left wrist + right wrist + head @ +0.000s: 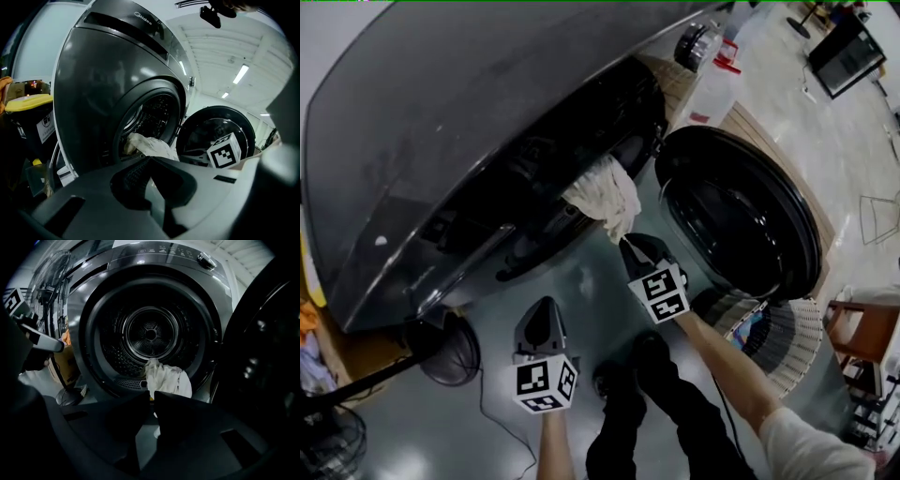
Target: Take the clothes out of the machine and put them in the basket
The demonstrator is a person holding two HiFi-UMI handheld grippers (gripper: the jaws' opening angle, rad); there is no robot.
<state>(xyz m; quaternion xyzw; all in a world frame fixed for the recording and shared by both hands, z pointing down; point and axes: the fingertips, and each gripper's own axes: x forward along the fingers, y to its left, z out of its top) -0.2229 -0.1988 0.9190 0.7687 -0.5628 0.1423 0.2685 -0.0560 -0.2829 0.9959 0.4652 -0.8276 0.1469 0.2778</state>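
Observation:
A dark grey front-loading machine (pixel 441 141) stands with its round door (pixel 741 225) swung open to the right. A white cloth (pixel 605 192) hangs out over the drum's lip and narrows to a point. My right gripper (pixel 628 246) is shut on that lower tip. In the right gripper view the cloth (pixel 166 378) drapes from the drum (pixel 150 331) down to the closed right gripper (pixel 153 397). My left gripper (pixel 546 305) hangs lower left of it, shut and empty, away from the cloth (pixel 150 145). A ribbed pale basket (pixel 792 342) sits on the floor, lower right, below the door.
Some coloured clothes (pixel 752 330) lie in the basket. A floor fan (pixel 445 352) stands left of the machine's front. The person's dark legs and shoes (pixel 628 375) are between the grippers. A yellow-lidded bin (pixel 28 117) is at the machine's far left.

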